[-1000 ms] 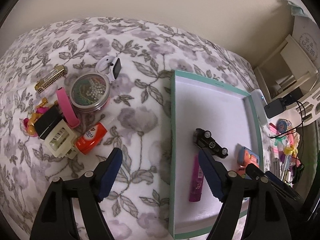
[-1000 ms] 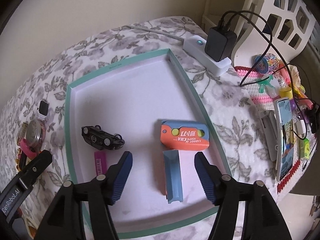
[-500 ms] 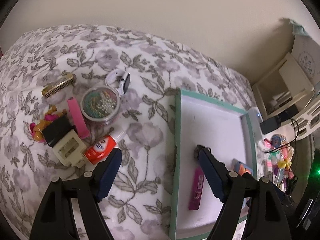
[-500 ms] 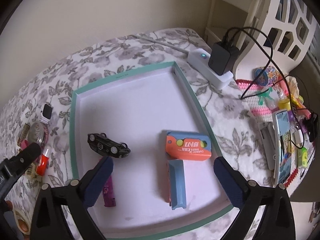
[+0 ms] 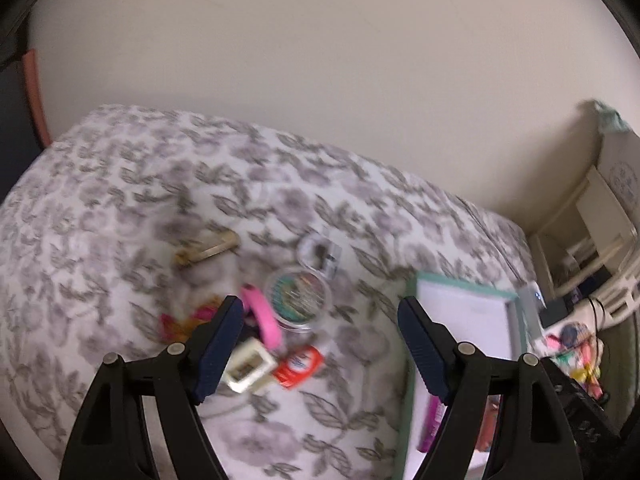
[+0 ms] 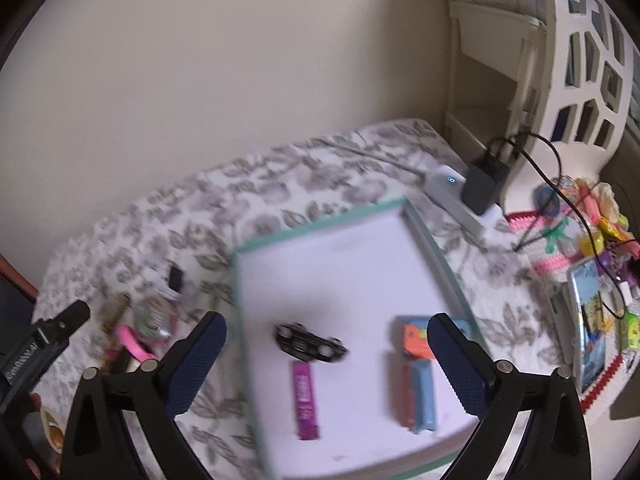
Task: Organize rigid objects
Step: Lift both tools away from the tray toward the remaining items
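A teal-rimmed white tray (image 6: 320, 228) lies on the floral cloth and holds a black toy car (image 6: 310, 346), a magenta stick (image 6: 306, 400), an orange knife case (image 6: 416, 340) and a blue bar (image 6: 424, 394). My right gripper (image 6: 326, 356) is open and empty, raised above the tray's near half. My left gripper (image 5: 320, 346) is open and empty, raised above a blurred pile left of the tray (image 5: 460, 312): a round clear tin (image 5: 298, 294), a pink strip (image 5: 262, 316), a cream block (image 5: 246, 366), an orange-red tube (image 5: 298, 366), a gold clip (image 5: 206, 246) and a smartwatch (image 5: 320, 252).
A white power strip with a black charger (image 6: 482, 186) lies past the tray's far right corner. A phone (image 6: 590, 318) and bright trinkets (image 6: 600, 216) crowd the right side. A white shelf (image 6: 520, 40) stands at the back right. A wall runs behind the table.
Both grippers have lifted and pulled back from the table, so the objects look smaller. The right gripper opened wider and stays open. Nothing on the table has moved.
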